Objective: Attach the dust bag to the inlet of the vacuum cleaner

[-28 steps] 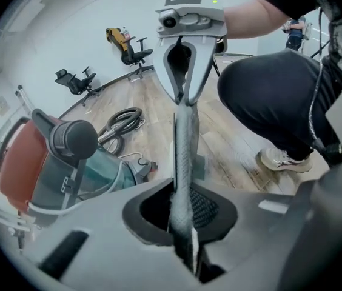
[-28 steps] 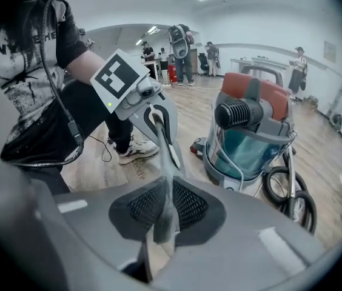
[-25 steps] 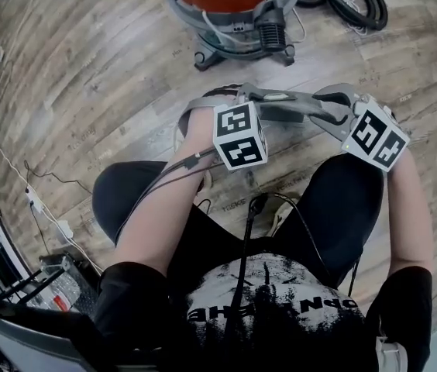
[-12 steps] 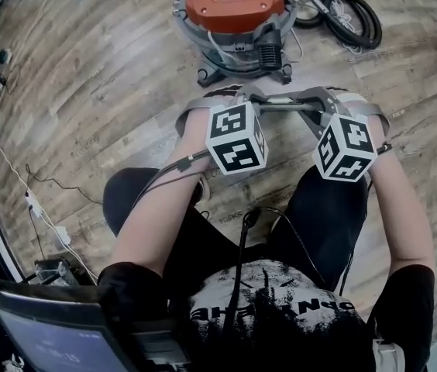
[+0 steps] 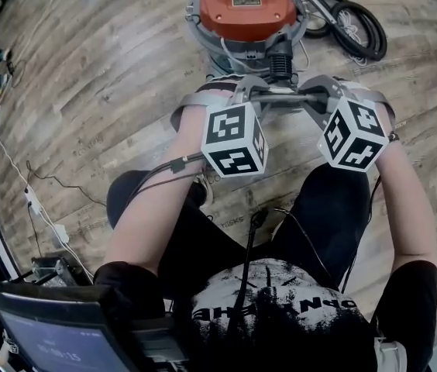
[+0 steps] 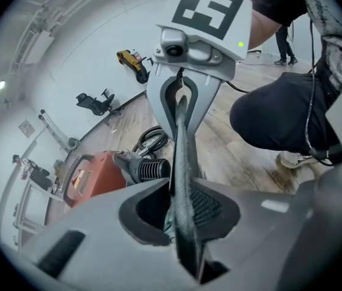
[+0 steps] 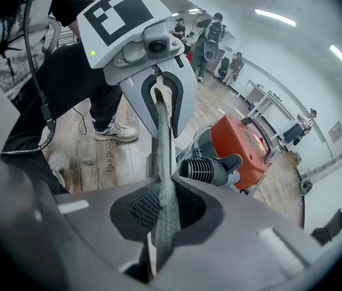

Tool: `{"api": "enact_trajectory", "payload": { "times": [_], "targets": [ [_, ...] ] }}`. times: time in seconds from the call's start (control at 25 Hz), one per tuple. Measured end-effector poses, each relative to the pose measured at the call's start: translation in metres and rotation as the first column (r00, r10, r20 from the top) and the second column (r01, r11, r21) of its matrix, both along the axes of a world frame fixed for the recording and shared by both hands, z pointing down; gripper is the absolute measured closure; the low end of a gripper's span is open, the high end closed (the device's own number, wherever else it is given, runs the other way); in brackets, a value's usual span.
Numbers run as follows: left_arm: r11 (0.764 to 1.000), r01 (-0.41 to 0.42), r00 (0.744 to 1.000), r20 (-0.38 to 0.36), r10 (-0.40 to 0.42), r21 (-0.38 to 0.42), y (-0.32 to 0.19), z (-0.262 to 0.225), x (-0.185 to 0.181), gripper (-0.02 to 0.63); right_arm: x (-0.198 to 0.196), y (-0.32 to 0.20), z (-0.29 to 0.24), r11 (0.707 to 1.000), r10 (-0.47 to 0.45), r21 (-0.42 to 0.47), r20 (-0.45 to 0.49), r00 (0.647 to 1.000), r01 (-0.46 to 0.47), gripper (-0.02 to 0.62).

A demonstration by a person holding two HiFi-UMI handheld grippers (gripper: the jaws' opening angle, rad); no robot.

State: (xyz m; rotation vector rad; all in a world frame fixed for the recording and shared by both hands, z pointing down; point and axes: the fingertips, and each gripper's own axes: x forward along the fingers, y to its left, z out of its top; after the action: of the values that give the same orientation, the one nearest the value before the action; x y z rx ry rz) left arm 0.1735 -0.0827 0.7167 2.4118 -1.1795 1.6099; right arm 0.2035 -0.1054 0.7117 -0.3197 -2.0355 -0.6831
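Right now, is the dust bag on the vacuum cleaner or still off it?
Off. The dust bag is held in the air in front of the vacuum cleaner, short of its ribbed black port, which nothing covers.

Dust bag: I see it edge-on only, its body and opening untold. Vacuum cleaner: far side cropped at the top, near base hidden behind the bag. Distant people: too small to tell.

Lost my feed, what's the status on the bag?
Left gripper on bag, jaws just eased wider. Right gripper just closed on it. Bag held short of vacuum inlet. Nothing between.
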Motion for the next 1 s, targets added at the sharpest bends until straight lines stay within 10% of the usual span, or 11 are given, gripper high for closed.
{"api": "enact_trajectory", "payload": {
  "times": [1.0],
  "targets": [
    [0.996,-0.071,0.997,-0.036,0.069,-0.05,-0.034,0.02,-0.004,0.574,-0.009,-0.034,0.032,0.979,0.202,-0.014,0.008,0.979,-0.201,0.563]
  ]
}}
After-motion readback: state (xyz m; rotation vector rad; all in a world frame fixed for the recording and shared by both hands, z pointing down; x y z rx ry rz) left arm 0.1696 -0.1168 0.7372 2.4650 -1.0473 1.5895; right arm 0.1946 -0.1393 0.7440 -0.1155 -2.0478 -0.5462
